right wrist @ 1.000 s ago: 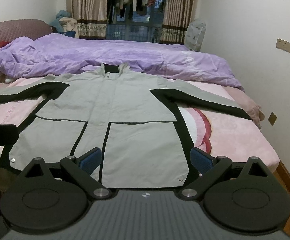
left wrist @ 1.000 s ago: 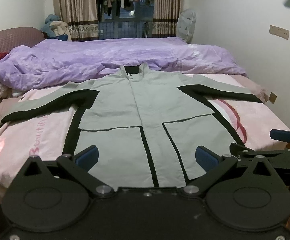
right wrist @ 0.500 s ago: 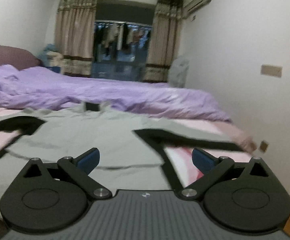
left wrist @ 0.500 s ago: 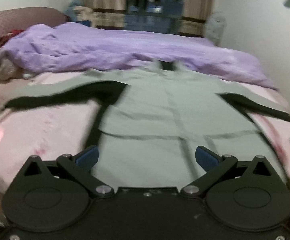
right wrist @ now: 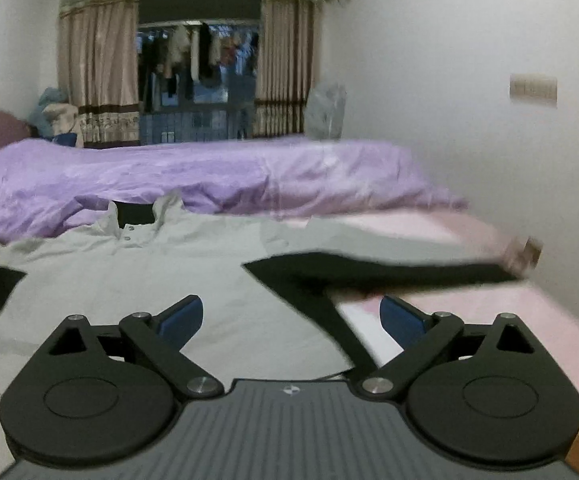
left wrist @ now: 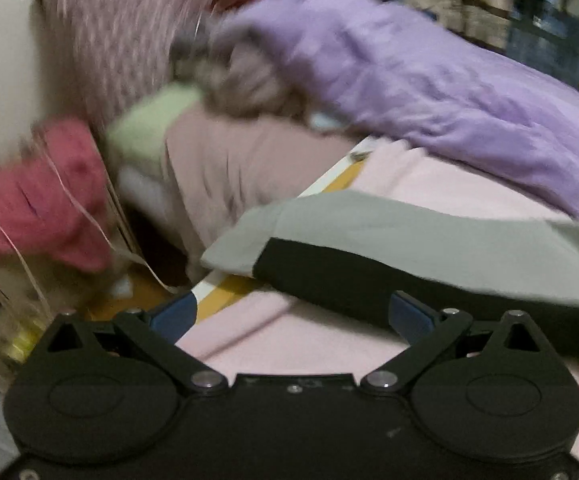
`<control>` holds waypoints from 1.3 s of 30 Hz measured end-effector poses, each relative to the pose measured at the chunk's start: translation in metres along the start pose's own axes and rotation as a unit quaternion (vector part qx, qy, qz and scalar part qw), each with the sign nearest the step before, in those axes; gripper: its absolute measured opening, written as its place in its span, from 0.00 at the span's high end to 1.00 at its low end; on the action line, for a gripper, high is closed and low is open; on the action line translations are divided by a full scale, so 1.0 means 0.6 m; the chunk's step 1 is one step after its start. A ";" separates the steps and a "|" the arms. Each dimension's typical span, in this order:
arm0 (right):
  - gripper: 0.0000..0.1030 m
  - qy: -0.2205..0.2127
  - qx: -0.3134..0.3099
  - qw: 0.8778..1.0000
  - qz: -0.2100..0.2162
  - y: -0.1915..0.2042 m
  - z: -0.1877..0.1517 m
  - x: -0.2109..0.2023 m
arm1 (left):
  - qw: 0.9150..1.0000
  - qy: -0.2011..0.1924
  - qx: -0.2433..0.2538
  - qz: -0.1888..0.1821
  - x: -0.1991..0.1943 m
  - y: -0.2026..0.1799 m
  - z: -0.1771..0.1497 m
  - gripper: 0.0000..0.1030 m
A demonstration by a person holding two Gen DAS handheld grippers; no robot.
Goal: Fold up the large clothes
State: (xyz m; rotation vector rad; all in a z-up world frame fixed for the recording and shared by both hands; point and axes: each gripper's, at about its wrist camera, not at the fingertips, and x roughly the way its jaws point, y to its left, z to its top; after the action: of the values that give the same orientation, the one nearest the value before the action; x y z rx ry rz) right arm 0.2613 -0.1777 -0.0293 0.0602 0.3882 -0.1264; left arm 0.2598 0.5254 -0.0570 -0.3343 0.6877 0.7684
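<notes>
The grey-and-black long-sleeved jacket (right wrist: 137,280) lies flat, front up, on the pink-sheeted bed (right wrist: 469,308), collar at twelve o'clock in the right wrist view, sleeves spread to either side. I judge no fold has been made; this is the approach to the sleeves. My left gripper (left wrist: 289,318) faces one grey-and-black sleeve end (left wrist: 273,236) at about one o'clock, its fingers (left wrist: 175,316) wide apart and holding nothing. My right gripper (right wrist: 291,318) hangs above the jacket's other side, fingers (right wrist: 401,318) equally wide and empty, the black underside of the other sleeve (right wrist: 389,270) running off toward two o'clock.

Next, I think each gripper must drop onto a cuff, pinch only the sleeve and not the sheet, then carry it across the body.

A rumpled purple duvet (right wrist: 209,168) sits just behind the collar. By the left cuff are a mauve pillow (left wrist: 229,168), a blurred red cloth heap (left wrist: 37,196) and loose cords, which could snag.
</notes>
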 end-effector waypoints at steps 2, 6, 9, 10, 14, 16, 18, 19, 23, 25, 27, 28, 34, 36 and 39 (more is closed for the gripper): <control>0.00 0.032 0.013 0.999 0.019 -0.003 0.003 0.029 | 0.999 0.015 -0.034 0.010 0.049 0.032 0.015 0.02; 0.00 0.050 -0.008 0.999 -0.004 0.012 0.001 0.055 | 0.998 0.039 -0.053 -0.006 0.160 0.035 0.045 0.02; 0.00 0.073 -0.014 0.997 -0.003 0.020 -0.003 0.062 | 0.996 0.058 -0.071 0.011 0.206 0.033 0.039 0.20; 0.00 0.090 -0.008 0.996 0.007 0.019 -0.003 0.067 | 0.995 0.061 -0.075 0.006 0.215 0.041 0.040 0.22; 0.00 0.108 0.008 0.994 0.027 0.015 -0.007 0.075 | 0.997 0.045 -0.064 0.016 0.214 0.047 0.038 0.52; 0.00 0.103 -0.003 0.995 0.016 0.019 -0.006 0.076 | 0.997 0.034 -0.063 0.007 0.201 0.052 0.039 0.89; 0.01 0.105 -0.008 0.994 0.013 0.021 -0.005 0.080 | 0.997 0.024 -0.076 -0.023 0.190 0.061 0.046 0.92; 0.01 0.106 -0.008 0.994 0.015 0.021 -0.004 0.080 | 0.997 0.015 -0.074 -0.025 0.183 0.063 0.049 0.93; 0.01 0.107 -0.019 0.994 0.020 0.023 -0.003 0.087 | 0.998 -0.018 -0.058 -0.030 0.144 0.051 0.063 0.95; 0.01 0.114 -0.029 0.993 0.014 0.023 -0.001 0.096 | 0.998 -0.037 -0.049 -0.031 0.121 0.036 0.069 0.95; 0.01 0.118 -0.041 0.992 -0.003 0.018 0.000 0.110 | 0.997 -0.059 -0.036 -0.035 0.090 0.015 0.076 0.95; 0.01 0.118 -0.046 0.992 -0.013 0.015 0.000 0.116 | 0.996 -0.069 -0.031 -0.035 0.074 0.003 0.080 0.95; 0.00 0.026 -0.129 0.989 -0.060 0.000 0.007 0.151 | 0.989 -0.120 0.013 -0.082 -0.023 -0.111 0.087 0.95; 0.00 -0.029 -0.147 0.985 -0.082 -0.002 0.021 0.162 | 0.985 -0.129 0.034 -0.112 -0.060 -0.172 0.076 1.00; 0.00 -0.044 -0.164 0.984 -0.060 -0.012 0.053 0.190 | 0.973 -0.137 0.071 -0.170 -0.115 -0.284 0.051 1.00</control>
State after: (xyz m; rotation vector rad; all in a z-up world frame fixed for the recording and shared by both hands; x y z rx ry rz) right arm 0.3766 -0.2002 -0.0438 -0.2928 0.3197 -0.1815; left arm 0.3625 0.3889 0.0178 -0.2022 0.4057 0.4238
